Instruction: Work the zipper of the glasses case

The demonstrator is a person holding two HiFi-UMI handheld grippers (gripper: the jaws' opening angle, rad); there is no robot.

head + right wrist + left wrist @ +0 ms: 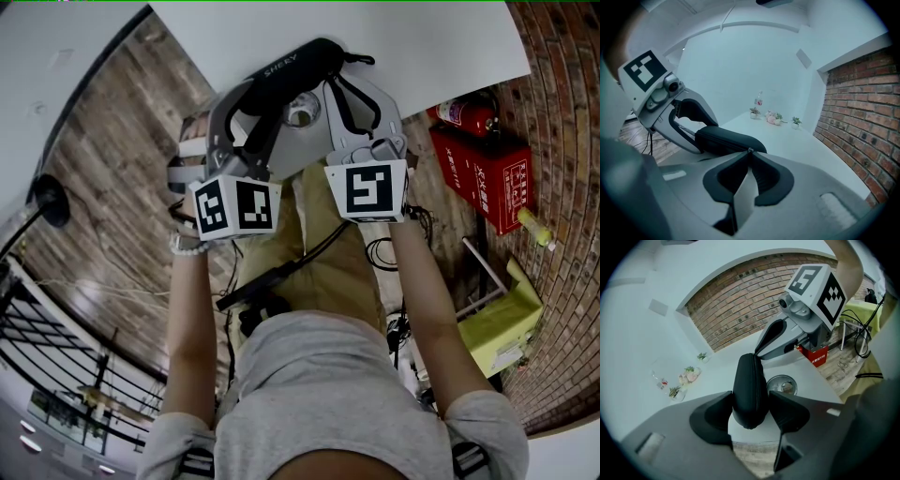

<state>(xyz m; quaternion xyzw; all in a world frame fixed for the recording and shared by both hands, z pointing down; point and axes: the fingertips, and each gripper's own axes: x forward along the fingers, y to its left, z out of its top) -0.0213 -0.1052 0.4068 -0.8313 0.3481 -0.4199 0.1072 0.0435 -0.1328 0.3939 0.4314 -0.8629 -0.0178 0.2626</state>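
One white worktop (422, 37), mostly bare, room to move right across to its far edge! Two grippers up. The left gripper (751, 401) has its jaws clenched on one black glasses case (749, 378), held above the near edge. The right gripper (749, 157): jaws pinched tight on the zipper pull (750, 150). One round metal tin (783, 385) sits just beyond. Three little plant pots (776, 117) line the far edge.

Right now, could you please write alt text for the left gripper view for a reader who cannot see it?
The left gripper clamps one end of a black glasses case between its jaws, above a white table. The right gripper meets the case's far end; a brick wall stands behind.
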